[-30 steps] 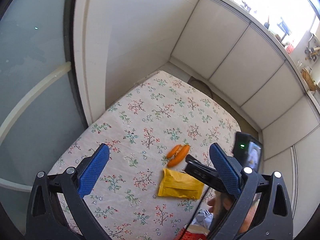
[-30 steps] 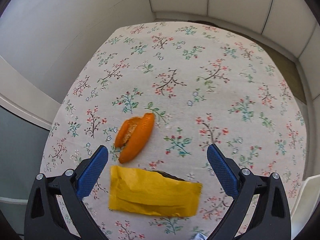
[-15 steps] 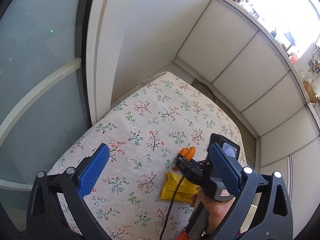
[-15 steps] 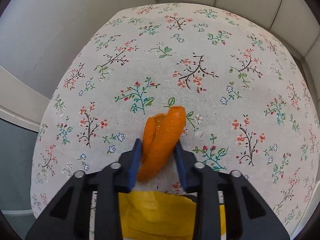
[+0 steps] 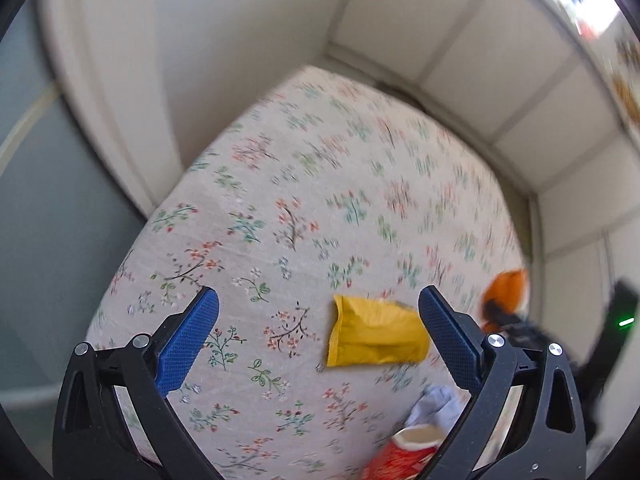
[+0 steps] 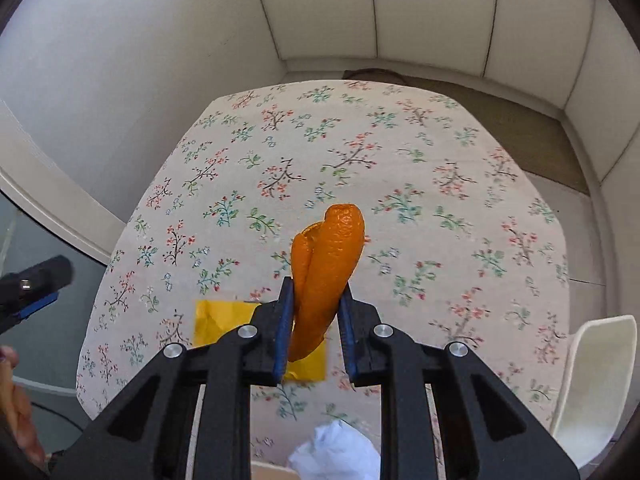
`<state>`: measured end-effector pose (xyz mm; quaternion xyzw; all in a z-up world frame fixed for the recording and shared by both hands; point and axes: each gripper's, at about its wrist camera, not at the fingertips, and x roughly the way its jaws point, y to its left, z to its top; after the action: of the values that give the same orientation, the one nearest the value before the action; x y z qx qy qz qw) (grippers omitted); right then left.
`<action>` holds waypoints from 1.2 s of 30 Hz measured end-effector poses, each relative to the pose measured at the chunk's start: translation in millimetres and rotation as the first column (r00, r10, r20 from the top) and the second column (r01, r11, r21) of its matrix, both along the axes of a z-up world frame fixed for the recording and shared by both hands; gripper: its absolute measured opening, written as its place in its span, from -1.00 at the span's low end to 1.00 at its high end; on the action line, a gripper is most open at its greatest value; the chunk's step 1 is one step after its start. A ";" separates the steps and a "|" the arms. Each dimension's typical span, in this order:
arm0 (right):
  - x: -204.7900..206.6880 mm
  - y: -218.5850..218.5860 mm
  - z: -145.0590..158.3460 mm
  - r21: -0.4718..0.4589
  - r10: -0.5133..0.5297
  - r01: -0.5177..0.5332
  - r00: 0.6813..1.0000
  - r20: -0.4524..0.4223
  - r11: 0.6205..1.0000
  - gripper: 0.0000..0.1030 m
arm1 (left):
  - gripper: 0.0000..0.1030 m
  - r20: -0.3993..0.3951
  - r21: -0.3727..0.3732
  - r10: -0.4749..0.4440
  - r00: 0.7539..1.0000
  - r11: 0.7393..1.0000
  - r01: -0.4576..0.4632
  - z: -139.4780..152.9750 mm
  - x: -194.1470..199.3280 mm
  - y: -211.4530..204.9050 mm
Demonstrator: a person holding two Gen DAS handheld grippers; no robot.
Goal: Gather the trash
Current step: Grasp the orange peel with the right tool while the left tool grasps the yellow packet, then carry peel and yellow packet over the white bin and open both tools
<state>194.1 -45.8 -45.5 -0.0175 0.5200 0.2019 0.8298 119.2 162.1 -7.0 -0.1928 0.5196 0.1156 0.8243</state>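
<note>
Orange peel (image 6: 326, 268) sits clamped in the right tool (image 6: 314, 320) at the frame's centre, lifted off the flowered counter (image 6: 400, 184). The left tool (image 5: 318, 320) hangs with its jaws apart, the yellow packet (image 5: 374, 336) lying between them at lower right. Best to keep the squeeze firm and carry the peel level, since it looks limp and could slip.

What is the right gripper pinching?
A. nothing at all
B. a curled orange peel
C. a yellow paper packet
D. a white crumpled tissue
B: the right gripper is shut on the curled orange peel, lifted clear of the floral tablecloth, while the yellow paper packet lies flat below.
</note>
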 end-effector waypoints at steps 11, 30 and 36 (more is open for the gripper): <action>-66.4 -127.0 19.6 0.166 -0.128 0.134 0.991 -0.047 0.977 -0.59 | 0.86 -0.331 0.198 -0.594 0.733 0.716 0.669 -93.2 43.6 -130.2; -65.3 -169.9 4.6 0.211 -0.181 0.194 0.980 -0.082 0.958 -0.58 | -0.35 -0.264 0.065 -0.526 0.808 0.826 0.559 -119.7 45.3 -86.8; -68.8 -179.9 6.2 0.224 -0.203 0.213 0.977 -0.066 0.951 -0.58 | -0.48 -0.175 0.019 -0.444 0.879 0.891 0.454 -97.9 34.3 -59.9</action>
<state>125.4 -225.7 -39.4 0.1375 0.5095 0.1723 0.8317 153.5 102.3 -104.8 -0.0323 0.6131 -0.0473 0.7879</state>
